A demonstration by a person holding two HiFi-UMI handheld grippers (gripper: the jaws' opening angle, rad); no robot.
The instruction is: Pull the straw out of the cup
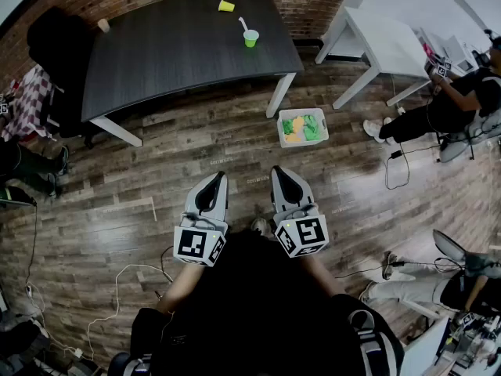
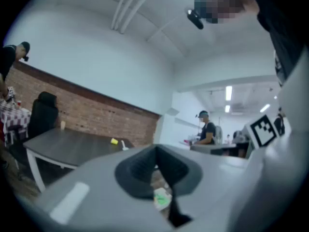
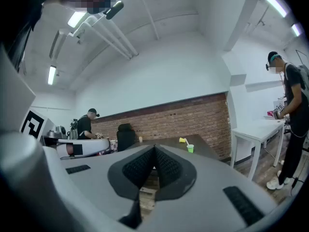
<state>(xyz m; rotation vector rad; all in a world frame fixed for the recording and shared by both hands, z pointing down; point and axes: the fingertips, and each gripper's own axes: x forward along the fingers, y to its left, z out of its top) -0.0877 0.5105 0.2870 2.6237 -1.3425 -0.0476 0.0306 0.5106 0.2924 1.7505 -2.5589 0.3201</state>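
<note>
Left gripper (image 1: 213, 177) is held low by the body, jaws pressed together on nothing. Right gripper (image 1: 283, 171) is just beside it, likewise pinched closed and empty. The head view shows open wood floor between them and the dark table (image 1: 156, 61), with a white bin (image 1: 305, 142) near its right leg. The green cup (image 1: 250, 38), straw (image 1: 243, 24) standing in it, sits toward the table's right end, well apart from both grippers, near a yellow cup (image 1: 226, 6). The right gripper view shows the green cup clearly; the left gripper view shows it only indistinctly.

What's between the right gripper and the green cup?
Head view: wooden floor, a white bin just beside that line, then dark table up to the cup.
</note>
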